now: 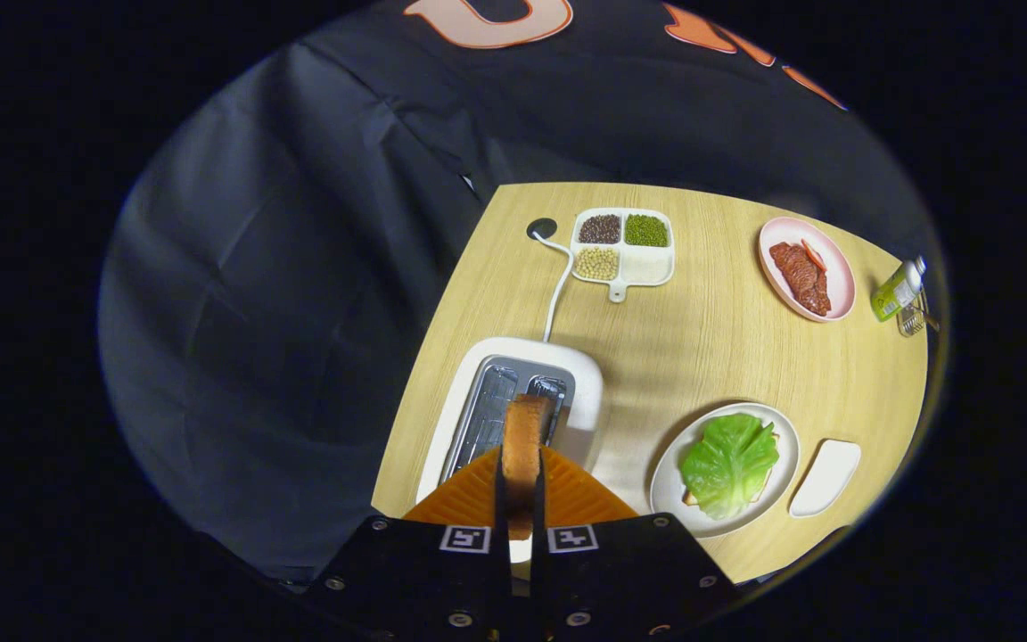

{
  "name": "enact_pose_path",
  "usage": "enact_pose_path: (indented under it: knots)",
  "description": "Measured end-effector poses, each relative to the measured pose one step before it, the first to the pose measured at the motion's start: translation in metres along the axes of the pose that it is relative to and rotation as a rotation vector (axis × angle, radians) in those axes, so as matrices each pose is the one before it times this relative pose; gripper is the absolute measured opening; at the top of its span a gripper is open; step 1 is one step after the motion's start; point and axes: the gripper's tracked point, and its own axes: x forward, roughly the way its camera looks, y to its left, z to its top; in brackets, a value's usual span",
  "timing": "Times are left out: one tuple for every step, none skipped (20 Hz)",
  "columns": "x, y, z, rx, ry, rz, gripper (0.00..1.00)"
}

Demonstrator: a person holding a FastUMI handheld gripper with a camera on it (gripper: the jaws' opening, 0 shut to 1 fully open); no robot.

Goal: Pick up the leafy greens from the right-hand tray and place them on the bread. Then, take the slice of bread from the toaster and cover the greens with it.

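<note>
Gripping the bread slice (524, 446) edge-on above the toaster (513, 401), the tool (521, 499) has the greens (729, 464) on their plate (776, 423) to its right.

My tongs (521, 499) grip golden-brown toast (523, 446); beside the white toaster (567, 357), bright green lettuce (729, 464) on a white plate (669, 486), pale wooden bench (701, 348).

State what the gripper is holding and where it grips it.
The gripper holds the slice of bread edge-on, both fingers pressing its flat faces at the near end, above the toaster.
</note>
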Motion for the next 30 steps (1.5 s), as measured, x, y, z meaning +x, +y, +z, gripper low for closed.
enact_pose_path:
  knots:
    - [-0.00763, -0.00099, 0.00437, 0.00456, -0.02023, 0.02468, 0.09]
    - [-0.0083, -0.00022, 0.00201, 0.01184, -0.01983, 0.02555, 0.09]
    - [-0.00959, 0.00078, 0.00528, 0.0156, -0.02313, 0.03899, 0.09]
    - [-0.00949, -0.00144, 0.00281, 0.02091, -0.01677, 0.02657, 0.09]
    - [-0.00822, -0.00384, 0.00171, 0.02035, -0.01052, 0.01975, 0.09]
    - [-0.00946, -0.00514, 0.00337, 0.02104, -0.01554, 0.01481, 0.09]
    - [-0.00836, -0.0055, 0.00339, 0.01576, -0.01453, 0.01111, 0.09]
    - [-0.0067, -0.00793, 0.00054, 0.01756, -0.01129, 0.00398, 0.09]
    - [-0.00571, -0.01033, 0.00005, 0.01055, -0.00895, 0.0038, 0.09]
    - [-0.0051, -0.01194, -0.00037, 0.013, -0.00937, -0.00502, 0.09]
    - [-0.00395, -0.01164, 0.00025, 0.01149, -0.00367, -0.00196, 0.09]
    - [-0.00381, -0.01219, -0.00216, 0.0145, -0.00208, -0.00636, 0.09]
    - [-0.00137, -0.01255, -0.00326, 0.01875, 0.00561, -0.00125, 0.09]
    - [-0.00051, -0.01107, -0.00395, 0.02377, 0.00888, -0.00577, 0.09]
    - [0.00016, -0.01178, -0.00149, 0.01854, 0.00316, -0.00171, 0.09]
    - [0.0019, -0.01081, -0.00238, 0.01446, 0.0029, -0.00223, 0.09]
    - [0.00059, -0.01146, -0.00122, 0.01041, 0.00469, -0.0009, 0.09]
    - [0.00138, -0.00872, -0.0034, 0.00912, 0.00514, -0.00039, 0.09]
    - [0.00208, -0.00917, -0.00304, 0.00654, 0.00746, -0.00004, 0.09]
    - [0.00236, -0.00901, -0.00393, 0.00457, 0.00891, -0.00279, 0.09]
    - [0.00227, -0.00951, -0.00275, 0.00165, 0.00862, -0.00079, 0.09]
    - [0.00297, -0.00927, -0.00298, 0.00076, 0.00857, -0.00593, 0.09]
    - [0.00228, -0.0091, -0.00244, 0.00123, 0.00366, 0.00072, 0.09]
    - [0.00218, -0.00782, -0.00247, 0.00242, 0.00314, 0.00054, 0.09]
    - [0.0036, -0.00532, -0.00118, 0.00598, 0.00221, 0.00873, 0.09]
    - [0.00286, -0.00642, -0.00341, 0.00766, 0.00587, 0.00449, 0.09]
    - [0.00368, -0.00545, -0.00253, 0.00864, 0.00845, 0.00852, 0.09]
    - [0.00357, -0.00671, -0.00512, 0.00732, 0.0161, 0.00757, 0.09]
    - [0.00448, -0.00727, -0.00351, 0.00991, 0.01532, 0.00595, 0.09]
    - [0.00537, -0.00805, -0.0032, 0.00859, 0.00954, 0.00104, 0.09]
